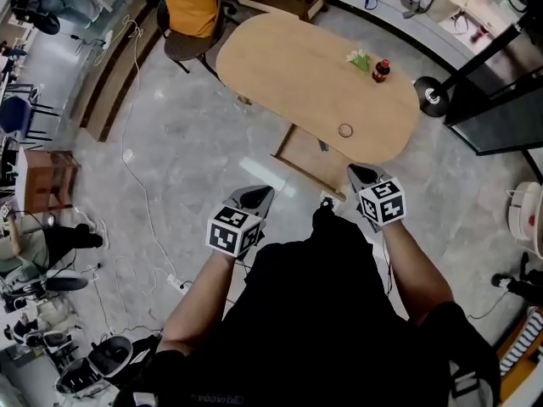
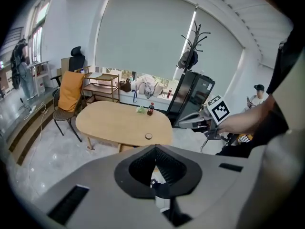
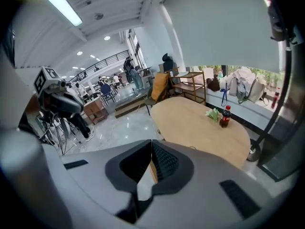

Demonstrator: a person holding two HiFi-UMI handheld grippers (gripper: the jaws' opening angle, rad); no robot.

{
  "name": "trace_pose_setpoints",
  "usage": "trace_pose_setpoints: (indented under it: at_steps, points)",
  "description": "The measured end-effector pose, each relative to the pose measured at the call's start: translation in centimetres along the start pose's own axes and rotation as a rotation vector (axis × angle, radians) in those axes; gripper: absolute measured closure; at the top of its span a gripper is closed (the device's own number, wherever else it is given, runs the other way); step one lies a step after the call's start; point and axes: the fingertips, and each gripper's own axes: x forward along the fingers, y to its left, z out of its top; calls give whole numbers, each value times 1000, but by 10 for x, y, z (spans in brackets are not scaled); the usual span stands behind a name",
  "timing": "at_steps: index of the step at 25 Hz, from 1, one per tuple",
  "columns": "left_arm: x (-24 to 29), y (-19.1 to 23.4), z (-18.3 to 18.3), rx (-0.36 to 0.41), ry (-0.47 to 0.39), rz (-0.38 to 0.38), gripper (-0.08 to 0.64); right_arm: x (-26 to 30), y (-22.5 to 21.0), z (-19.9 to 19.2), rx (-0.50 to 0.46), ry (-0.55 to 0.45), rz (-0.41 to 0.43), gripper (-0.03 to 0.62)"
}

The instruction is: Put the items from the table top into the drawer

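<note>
Tan table, orange chair

Left claw closed, table beyond

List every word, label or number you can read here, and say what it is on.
No words or numbers are readable.
Cubes on left gripper and right gripper: square markers, no letters.
Label on soft-drink bottle: too small to read.
Print on the person's black top: too blurred.
</note>
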Motion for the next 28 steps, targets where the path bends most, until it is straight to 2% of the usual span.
trace_pose_setpoints:
  at_steps: [5,9,16,20,24,28]
  points:
    - [49,17,51,18,18,-25,560,50,-58,-16,10,114,-35,594]
    - [81,26,57,38,84,-78,560,87,-86,-35,-3,182,-73,594]
    - [134,61,74,97,152,-180,560,154,-105,-59,-136,368,-94,594]
    - [171,86,78,155,217,-260,560,193,-130,-81,-188,467,-151,592]
    - [211,117,84,243,285,-340,560,227,-159,-98,-146,543,-217,592]
    - [252,147,76,333,359,-382,560,257,-182,-116,-121,594,-262,591]
